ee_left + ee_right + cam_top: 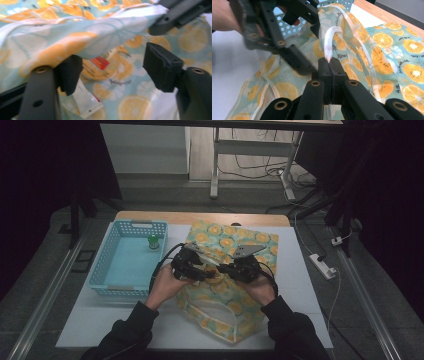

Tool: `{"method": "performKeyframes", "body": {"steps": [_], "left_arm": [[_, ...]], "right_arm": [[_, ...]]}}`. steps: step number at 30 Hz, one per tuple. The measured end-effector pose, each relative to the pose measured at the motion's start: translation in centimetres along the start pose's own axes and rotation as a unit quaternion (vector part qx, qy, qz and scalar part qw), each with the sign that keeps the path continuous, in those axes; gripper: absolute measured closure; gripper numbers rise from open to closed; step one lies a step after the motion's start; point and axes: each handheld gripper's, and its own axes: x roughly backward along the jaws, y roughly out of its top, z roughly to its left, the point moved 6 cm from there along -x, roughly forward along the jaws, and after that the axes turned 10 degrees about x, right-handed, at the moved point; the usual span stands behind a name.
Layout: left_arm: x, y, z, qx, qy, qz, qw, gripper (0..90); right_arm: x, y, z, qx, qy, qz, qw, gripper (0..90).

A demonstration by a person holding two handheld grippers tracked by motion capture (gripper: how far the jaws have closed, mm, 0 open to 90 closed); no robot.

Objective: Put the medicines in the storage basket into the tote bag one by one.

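The right tongs (pixel 329 65) are clenched on the pale, see-through handle strap (pixel 331 40) of the orange-print bag (pixel 227 270), pinching it right at the tips of the two black jaws, so that the strap arches up and away from them in the right gripper view. The left tongs (pixel 112 67) stand released: their jaws are apart with nothing pressed between the pads, and the upper layer of the bag's cloth drapes over the left-hand jaw. Through the gap, the left gripper view looks into the bag's mouth, where a round orange item with a red label (pixel 100 66) lies on the printed lining and a white packet (pixel 83 98) lies just below it.

In the high view the bag lies flat on the white bench (pixel 310 285), spread from the far edge toward the person, with both tongs meeting over its middle, the left hand (pixel 165 287) and the right hand (pixel 260 287) coming in from the near side in dark sleeves. A light blue basket (pixel 105 270) stands just beside the bag on the left, and a small green-and-white object (pixel 153 242) sits inside it near the far right corner. The right gripper view shows the left tongs close by, raised above the bag's opening in front of the basket wall.
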Motion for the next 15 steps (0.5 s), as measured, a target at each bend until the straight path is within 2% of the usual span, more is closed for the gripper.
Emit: {"method": "performKeyframes", "body": {"steps": [1, 10, 11, 15], "left_arm": [[0.2, -0.2, -0.3, -0.006, -0.005, 0.003, 1.0000, 28.6], [1.6, -0.4, -1.5, -0.018, -0.038, 0.001, 0.9991, 22.5], [2.2, -0.3, -1.8, -0.018, -0.055, -0.006, 0.9983, 22.2], [3.3, -0.1, -1.9, -0.020, -0.062, -0.021, 0.9977, 20.5]], "right_arm": [[0.0, 0.0, 0.0, 0.000, 0.000, 0.001, 1.0000, 90.0], [-0.1, -0.2, -0.1, 0.000, 0.000, 0.004, 1.0000, 90.0], [-0.1, -0.2, -0.1, -0.001, 0.000, 0.004, 1.0000, 90.0], [-0.2, -0.4, -0.1, -0.002, 0.001, 0.009, 1.0000, 90.0]]}}
